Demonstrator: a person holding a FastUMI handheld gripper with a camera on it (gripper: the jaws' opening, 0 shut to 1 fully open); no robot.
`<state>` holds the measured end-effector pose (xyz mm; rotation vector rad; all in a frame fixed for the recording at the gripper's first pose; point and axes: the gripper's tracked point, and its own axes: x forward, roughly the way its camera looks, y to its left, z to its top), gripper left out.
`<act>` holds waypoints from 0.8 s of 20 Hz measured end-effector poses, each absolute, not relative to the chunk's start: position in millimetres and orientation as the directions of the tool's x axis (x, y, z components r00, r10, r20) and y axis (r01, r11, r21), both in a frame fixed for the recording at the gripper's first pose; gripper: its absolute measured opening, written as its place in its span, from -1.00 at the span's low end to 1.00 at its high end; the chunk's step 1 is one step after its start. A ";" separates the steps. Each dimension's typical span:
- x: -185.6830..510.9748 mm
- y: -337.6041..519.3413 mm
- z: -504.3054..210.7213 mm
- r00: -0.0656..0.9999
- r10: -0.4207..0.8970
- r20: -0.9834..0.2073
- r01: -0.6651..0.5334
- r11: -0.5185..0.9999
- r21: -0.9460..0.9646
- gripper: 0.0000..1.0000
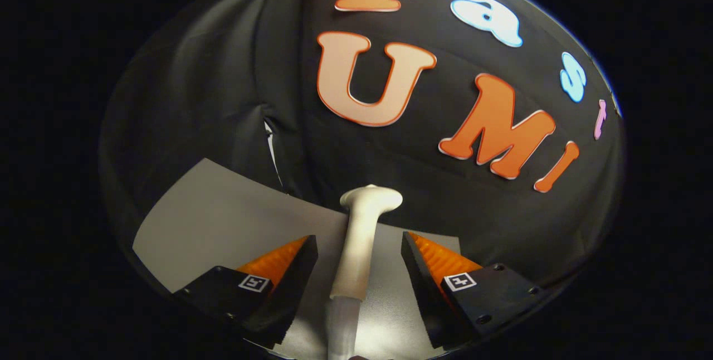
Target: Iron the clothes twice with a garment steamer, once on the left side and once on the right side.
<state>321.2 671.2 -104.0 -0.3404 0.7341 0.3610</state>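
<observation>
- Hand-held gripper [359,262]: the two fingers are spread wide apart; neither finger touches anything
- Fingers [278,271]: two in count, black with orange ribbed inner pads; each carries one small square marker on its upper face
- Garment steamer [356,248]: one unit, cream-white, standing upright in the gap between the fingers, roughly midway, with open room on both sides of it
- Steamer head [371,198]: the wide, flattened top sits beyond the fingertips, level with the far edge of the desk as seen from here
- Steamer lower part: a narrower, paler section continues downward between the finger bases; its foot is cut off from sight, so its contact with the desk cannot be told
- Desk [223,220]: one grey, flat surface; bare grey area extends from the left finger toward the far left corner; a smaller bare strip lies past the right finger
- Far edge of the desk: meets the black cloth wall [223,70] directly
- Cloth wall: a folded seam with a pale slit runs down to the far edge of the desk, near the steamer
</observation>
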 end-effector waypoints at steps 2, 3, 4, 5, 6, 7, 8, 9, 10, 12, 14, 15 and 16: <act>327.1 663.9 -118.9 0.669 0.160 -0.726 -0.412 0.893 -0.183 0.95; 328.1 662.6 -128.1 0.652 0.150 -0.743 -0.412 0.893 -0.181 0.95; 328.0 661.9 -135.4 0.640 0.142 -0.756 -0.408 0.896 -0.177 0.91; 328.5 658.6 -140.5 0.631 0.128 -0.765 -0.400 0.899 -0.179 0.89; 327.8 657.3 -146.3 0.619 0.127 -0.775 -0.393 0.904 -0.166 0.86; 324.9 657.2 -151.8 0.599 0.126 -0.791 -0.385 0.911 -0.147 0.83; 323.9 656.6 -155.8 0.587 0.131 -0.799 -0.384 0.914 -0.132 0.81; 323.8 658.6 -156.3 0.580 0.142 -0.802 -0.392 0.912 -0.122 0.59; 323.6 662.0 -156.2 0.575 0.156 -0.803 -0.404 0.908 -0.113 0.37; 318.7 659.8 -153.0 0.574 0.156 -0.804 -0.407 0.906 -0.115 0.09; 320.8 653.4 -149.3 0.575 0.168 -0.800 -0.404 0.909 -0.099 -0.04; 322.5 653.4 -151.2 0.580 0.179 -0.795 -0.405 0.910 -0.090 -0.10; 317.9 653.8 -144.6 0.582 0.194 -0.790 -0.412 0.908 -0.081 -0.13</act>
